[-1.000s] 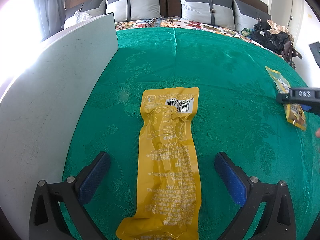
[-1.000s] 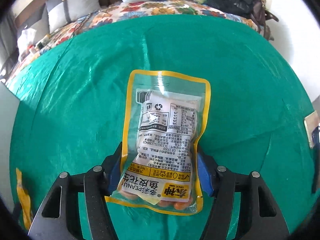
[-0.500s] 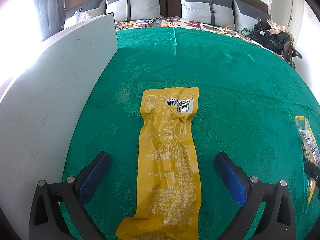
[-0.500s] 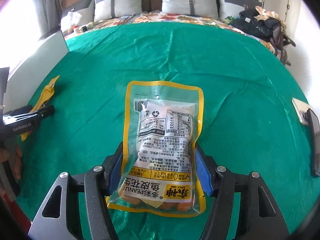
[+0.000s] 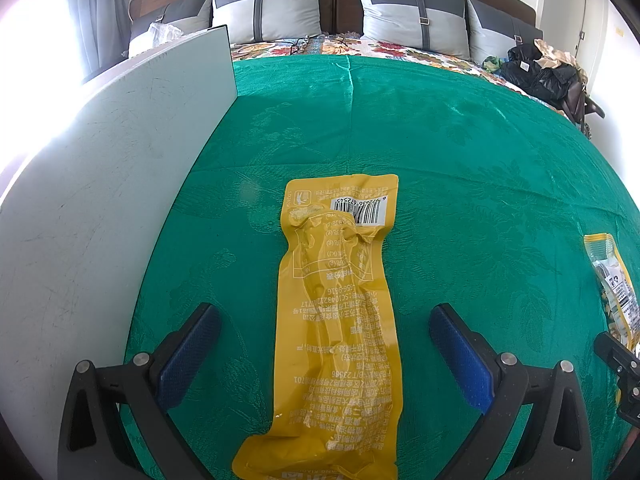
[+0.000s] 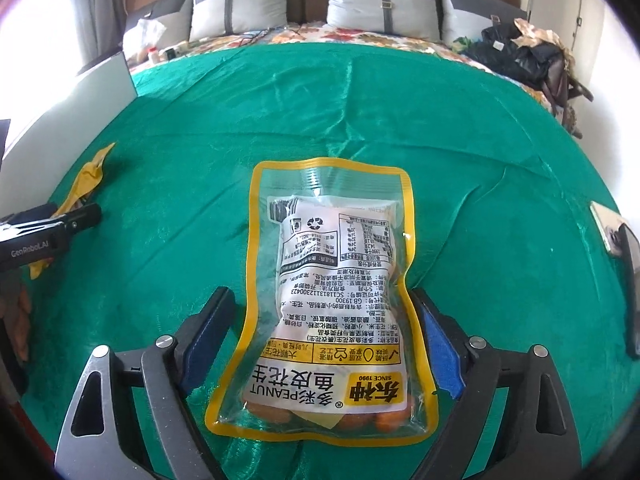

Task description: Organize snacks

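Note:
A long yellow snack pack (image 5: pixel 340 312) lies flat on the green bedspread (image 5: pixel 440 152), between the wide-open fingers of my left gripper (image 5: pixel 326 344), which touch nothing. A clear, yellow-edged peanut bag (image 6: pixel 328 304) lies on the bedspread between the blue pads of my right gripper (image 6: pixel 324 332). The jaws stand a little apart from the bag's sides and open. The peanut bag also shows at the right edge of the left wrist view (image 5: pixel 612 280). The yellow pack (image 6: pixel 86 176) and the left gripper (image 6: pixel 48 228) show at the left of the right wrist view.
A tall white board (image 5: pixel 108 184) stands along the left side of the bedspread. Grey pillows (image 5: pixel 404 12) line the headboard. A pile of dark clothes (image 5: pixel 540 68) sits at the far right. A phone-like object (image 6: pixel 624 264) lies at the right edge.
My right gripper carried the peanut bag toward the left, set it down and opened off it. My left gripper has stayed open over the yellow pack.

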A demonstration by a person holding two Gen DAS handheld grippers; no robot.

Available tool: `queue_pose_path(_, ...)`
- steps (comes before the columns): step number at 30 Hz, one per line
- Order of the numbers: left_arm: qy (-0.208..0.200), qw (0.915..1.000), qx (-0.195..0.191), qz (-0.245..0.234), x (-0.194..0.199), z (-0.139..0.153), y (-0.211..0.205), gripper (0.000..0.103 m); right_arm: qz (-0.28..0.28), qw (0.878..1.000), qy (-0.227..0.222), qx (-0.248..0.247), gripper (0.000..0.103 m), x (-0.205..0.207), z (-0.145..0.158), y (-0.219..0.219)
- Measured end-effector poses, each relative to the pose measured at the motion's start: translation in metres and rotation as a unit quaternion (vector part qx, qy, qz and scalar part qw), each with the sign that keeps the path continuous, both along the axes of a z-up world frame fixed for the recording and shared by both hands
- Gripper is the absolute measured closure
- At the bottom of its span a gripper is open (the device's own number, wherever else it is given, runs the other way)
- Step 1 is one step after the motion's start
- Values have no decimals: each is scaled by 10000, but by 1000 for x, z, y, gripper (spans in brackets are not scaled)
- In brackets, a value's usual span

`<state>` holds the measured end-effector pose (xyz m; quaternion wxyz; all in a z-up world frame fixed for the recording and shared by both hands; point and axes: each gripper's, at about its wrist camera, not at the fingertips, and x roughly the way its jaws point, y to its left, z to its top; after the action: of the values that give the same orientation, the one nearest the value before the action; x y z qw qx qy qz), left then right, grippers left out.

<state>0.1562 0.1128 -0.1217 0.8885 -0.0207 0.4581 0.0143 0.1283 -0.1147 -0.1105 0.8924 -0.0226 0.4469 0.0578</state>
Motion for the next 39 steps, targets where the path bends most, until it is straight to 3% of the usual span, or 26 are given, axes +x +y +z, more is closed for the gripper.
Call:
queue_pose_path(8, 1, 10000, 0, -1, 0, 0, 0, 0, -6, 10000, -34, 3, 12, -4, -2, 2)
queue_pose_path(13, 36, 10000, 37, -4, -1, 0, -1, 0, 120, 9997, 198, 0, 12, -2, -1, 3)
queue_pose_path(15, 232, 9996, 19, -170, 1, 2, -1, 1, 219, 9992, 313, 117, 19, -1, 3, -3)
queue_pose_path(16, 251, 9995, -2, -201, 0, 4, 0, 14, 169, 9990, 297, 276, 36, -2, 8, -9)
queue_pose_path(17, 179, 9996, -12, -236, -4, 9, 0, 52, 122, 9980, 343, 511, 37, -3, 11, -18)
queue_pose_path(18, 203, 9994, -22, -288, -6, 14, 0, 56, 64, 9959, 395, 816, 37, -4, 13, -27)
queue_pose_path(20, 363, 9981, -355, -360, -10, 17, 4, 59, -82, 9886, 367, 1455, 38, -12, 19, -45)
queue_pose_path(24, 353, 9931, -1100, -202, -34, 29, 20, 62, -205, 9742, 198, 2240, 38, -26, 29, -66)
queue_pose_path(29, 223, 9829, -1816, -217, -72, 56, 29, 62, -320, 9735, 186, 2258, 38, -40, 37, -53)
queue_pose_path(34, -220, 9705, -2366, -412, -108, 109, 44, 61, -5, 9764, 277, 2143, 38, -56, 51, -12)
queue_pose_path(39, -663, 9680, -2407, -243, -131, 162, 94, 61, 742, 9743, 110, 2124, 38, -63, 94, 50)
